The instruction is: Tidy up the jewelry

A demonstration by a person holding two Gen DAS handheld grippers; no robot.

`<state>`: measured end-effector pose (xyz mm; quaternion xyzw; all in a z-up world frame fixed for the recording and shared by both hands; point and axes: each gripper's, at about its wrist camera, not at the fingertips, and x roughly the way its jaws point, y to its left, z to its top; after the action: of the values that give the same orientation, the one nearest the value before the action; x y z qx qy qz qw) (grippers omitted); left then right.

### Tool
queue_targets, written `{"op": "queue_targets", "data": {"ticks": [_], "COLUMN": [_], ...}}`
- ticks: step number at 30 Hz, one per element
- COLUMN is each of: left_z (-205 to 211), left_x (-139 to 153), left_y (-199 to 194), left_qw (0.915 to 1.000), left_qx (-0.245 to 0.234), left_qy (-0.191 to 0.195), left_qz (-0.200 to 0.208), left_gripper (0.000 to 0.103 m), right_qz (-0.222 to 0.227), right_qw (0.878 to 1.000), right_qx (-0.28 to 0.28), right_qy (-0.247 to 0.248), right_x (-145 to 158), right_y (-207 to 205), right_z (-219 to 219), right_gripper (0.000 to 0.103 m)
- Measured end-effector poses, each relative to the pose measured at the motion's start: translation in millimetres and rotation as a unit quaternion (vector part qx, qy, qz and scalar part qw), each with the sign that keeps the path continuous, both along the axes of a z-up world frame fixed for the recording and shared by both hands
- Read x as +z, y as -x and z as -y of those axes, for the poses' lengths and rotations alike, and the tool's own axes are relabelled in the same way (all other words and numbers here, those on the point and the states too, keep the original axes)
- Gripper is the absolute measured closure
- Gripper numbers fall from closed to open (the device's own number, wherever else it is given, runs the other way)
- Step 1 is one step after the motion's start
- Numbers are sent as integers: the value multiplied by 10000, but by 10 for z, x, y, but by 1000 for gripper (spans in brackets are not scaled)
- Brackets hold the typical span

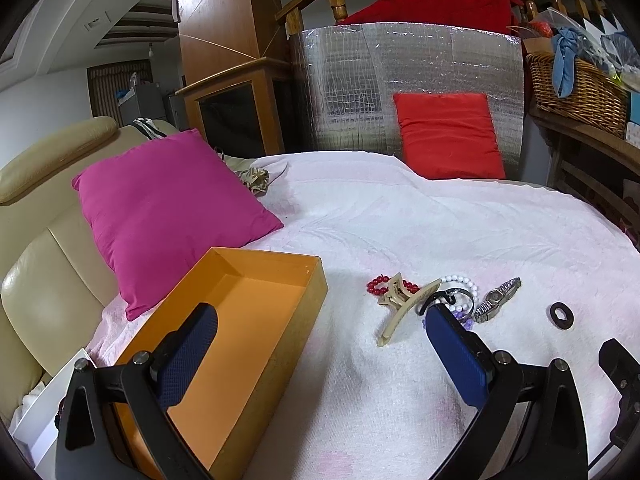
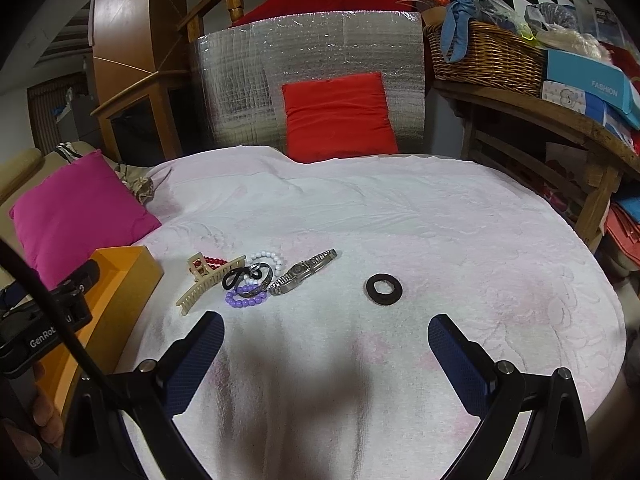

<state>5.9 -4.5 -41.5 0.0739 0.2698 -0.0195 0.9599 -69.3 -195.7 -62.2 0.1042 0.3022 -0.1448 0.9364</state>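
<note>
Fingers spread wide on my left gripper and right gripper, holding nothing above the pink blanket. Beyond them, jewelry pile and black ring lie unsorted beside the empty orange box; first pick next, I judge.

A white blanket covers the surface. The watch lies near its middle. Left of the watch and touching it sits a tangle of purple beads, white beads and a black band. Further left lie a beige clip, red beads under it, and an orange box. Right of the watch, apart, lies a black ring. Behind rest a pink pillow and a red pillow.
</note>
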Motion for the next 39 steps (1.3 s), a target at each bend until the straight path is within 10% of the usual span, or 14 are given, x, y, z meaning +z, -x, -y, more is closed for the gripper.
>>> {"op": "queue_targets", "data": {"ticks": [17, 22, 32, 39], "left_z": [-90, -232, -36, 58], "left_x": [-90, -198, -454, -659], "left_y": [-191, -494, -792, -955], "left_qw": [9999, 9995, 9978, 9948], "left_qx": [66, 152, -220, -255], "left_qy": [-95, 31, -249, -545], "left_qz": [-97, -269, -576, -824], "left_gripper": [0, 0, 0, 0], "right_qz": [25, 4, -762, -1298], "right_qw": [9999, 9965, 9405, 9248], "right_qx": [22, 124, 309, -240], "right_qy": [-110, -828, -3298, -3569], "right_x": [52, 105, -554, -1047], "right_y": [-164, -458, -1535, -1947], "right_z": [58, 375, 964, 1040], "right_gripper": [0, 0, 32, 49]}}
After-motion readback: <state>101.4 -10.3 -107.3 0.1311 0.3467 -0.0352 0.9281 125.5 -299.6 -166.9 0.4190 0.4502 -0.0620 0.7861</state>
